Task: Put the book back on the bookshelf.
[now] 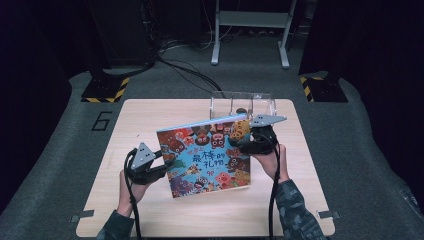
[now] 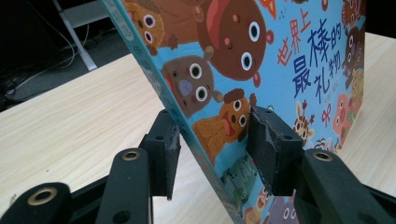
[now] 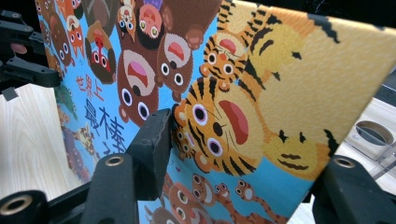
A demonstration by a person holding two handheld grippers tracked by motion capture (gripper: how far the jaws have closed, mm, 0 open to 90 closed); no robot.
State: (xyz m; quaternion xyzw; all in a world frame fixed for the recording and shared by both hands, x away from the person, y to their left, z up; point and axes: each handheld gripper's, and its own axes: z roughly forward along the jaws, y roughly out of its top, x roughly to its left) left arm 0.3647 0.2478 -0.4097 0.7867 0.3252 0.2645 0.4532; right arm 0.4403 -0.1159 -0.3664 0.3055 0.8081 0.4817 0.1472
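Picture book [image 1: 207, 155], colourful cartoon-animal cover with blue ground and Chinese title, one item, sits over the middle of the tabletop [image 1: 150, 115], tilted up off the wood rather than lying flat, its far edge toward the back edge. I have the left gripper [image 1: 159, 170] at the book's left edge; in the left gripper view the spine runs between the two jaws, which stand partly open around it, one pad [image 2: 268, 140] against the cover and the other pad [image 2: 166, 149] just beside the back without clearly pressing, so I count that side as not yet clamped. I have the right gripper [image 1: 248, 142] at the book's far right corner, jaws partly closed on the cover over the tiger artwork [image 3: 233, 116], and it appears to carry the book. Clear plastic holder [image 1: 242, 102], one item, stands at the back edge of the tabletop, just behind the book. Step in hand, as I judge it: securing a two-sided hold on the raised book. Next move calls for closing the left jaws fully on the spine edge, then steering the book upright toward the holder without letting it twist.
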